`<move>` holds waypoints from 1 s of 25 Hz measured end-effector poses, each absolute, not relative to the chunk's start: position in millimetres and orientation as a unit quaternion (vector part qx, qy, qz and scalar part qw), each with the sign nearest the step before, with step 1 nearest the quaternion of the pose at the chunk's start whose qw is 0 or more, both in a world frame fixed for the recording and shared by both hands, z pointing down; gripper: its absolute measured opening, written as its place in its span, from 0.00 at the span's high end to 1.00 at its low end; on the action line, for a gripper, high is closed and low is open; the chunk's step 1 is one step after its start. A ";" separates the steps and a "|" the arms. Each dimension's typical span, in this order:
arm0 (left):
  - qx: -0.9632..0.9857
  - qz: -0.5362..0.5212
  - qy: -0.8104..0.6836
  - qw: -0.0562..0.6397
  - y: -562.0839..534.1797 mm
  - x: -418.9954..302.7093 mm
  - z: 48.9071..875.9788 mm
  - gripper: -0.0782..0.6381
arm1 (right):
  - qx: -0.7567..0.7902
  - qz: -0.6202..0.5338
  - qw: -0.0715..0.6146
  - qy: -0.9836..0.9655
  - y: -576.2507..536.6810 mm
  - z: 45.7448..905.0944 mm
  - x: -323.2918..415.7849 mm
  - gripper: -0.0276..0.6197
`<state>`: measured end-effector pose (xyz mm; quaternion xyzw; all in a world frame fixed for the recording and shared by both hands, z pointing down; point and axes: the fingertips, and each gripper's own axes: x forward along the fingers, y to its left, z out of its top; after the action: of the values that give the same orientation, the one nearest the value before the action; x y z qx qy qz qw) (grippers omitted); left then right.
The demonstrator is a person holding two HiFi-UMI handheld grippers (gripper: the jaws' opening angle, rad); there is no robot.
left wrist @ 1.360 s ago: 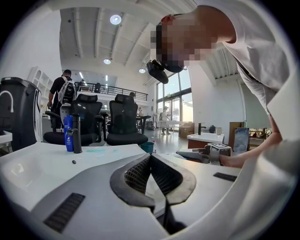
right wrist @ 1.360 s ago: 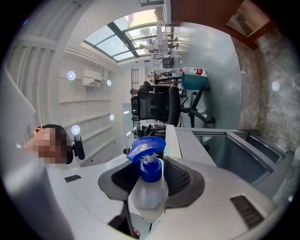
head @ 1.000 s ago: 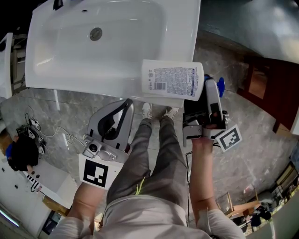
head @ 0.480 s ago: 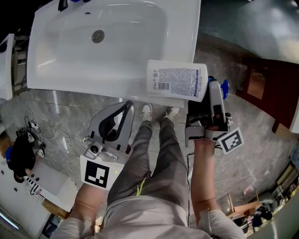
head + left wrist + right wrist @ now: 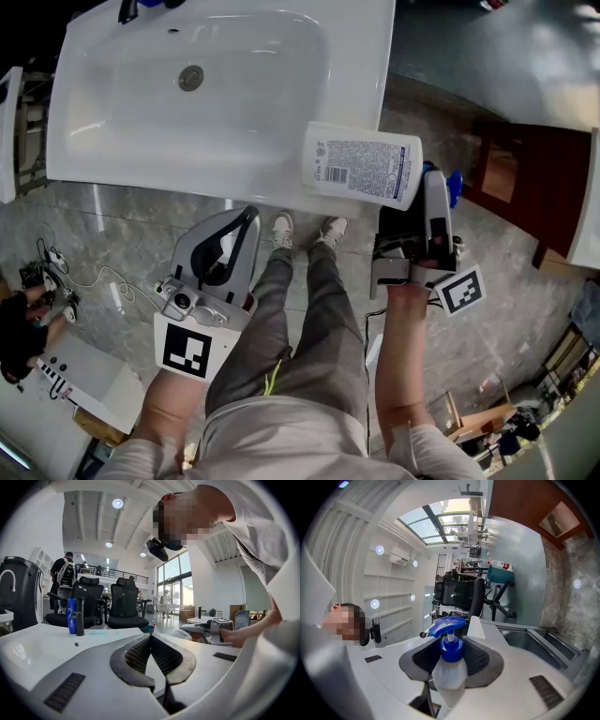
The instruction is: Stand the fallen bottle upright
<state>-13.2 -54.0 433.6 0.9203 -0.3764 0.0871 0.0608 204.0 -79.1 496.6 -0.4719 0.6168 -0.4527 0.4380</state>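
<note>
Floor (image 5: 112, 234): grey marbled tile, fills the lower and right parts of the head view.
Sink (image 5: 112, 141): white basin, upper left of the head view, front edge running across the middle.
Legs (image 5: 291, 319): person's grey trousers, centre bottom, with pale shoes (image 5: 281, 228) just below the sink's front edge.
Bottle (image 5: 361, 169): white, printed label up, lying level on its side right of centre. It overlaps the sink's front right corner; cannot tell whether it touches the rim. Its base points left and its blue pump (image 5: 450, 183) points right.
Right gripper (image 5: 433, 187): right of centre, below the bottle's pump end. In the right gripper view (image 5: 451, 648) the fingers (image 5: 483, 660) stand partly apart and press on both sides of the bottle's shoulder, just under the blue collar; pump (image 5: 449, 630) sticks out past the tips.
Left gripper (image 5: 251, 214): lower left of centre, over the floor, well apart from the bottle. Its own view (image 5: 151, 638) shows the fingertips meeting, nothing between them.
Tap (image 5: 80, 617): dark, left of the left gripper view, at the sink's far side.
Drain (image 5: 191, 78): round metal, upper left.
</note>
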 end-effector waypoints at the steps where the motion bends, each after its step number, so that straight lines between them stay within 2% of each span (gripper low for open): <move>1: 0.920 0.085 -0.377 0.061 -54.3 -14.6 433.8 0.87 | -0.474 -0.451 0.435 0.618 -79.0 495.7 203.9 0.72; 25: 0.924 0.066 -0.372 0.065 -61.2 -46.9 426.4 0.87 | -0.554 -0.375 0.332 0.665 -78.7 444.3 192.8 0.72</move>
<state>-46.9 -61.2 426.4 0.9236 -0.3720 0.0658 0.0651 192.8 -78.7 444.3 -0.5539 0.6650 -0.3753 0.3318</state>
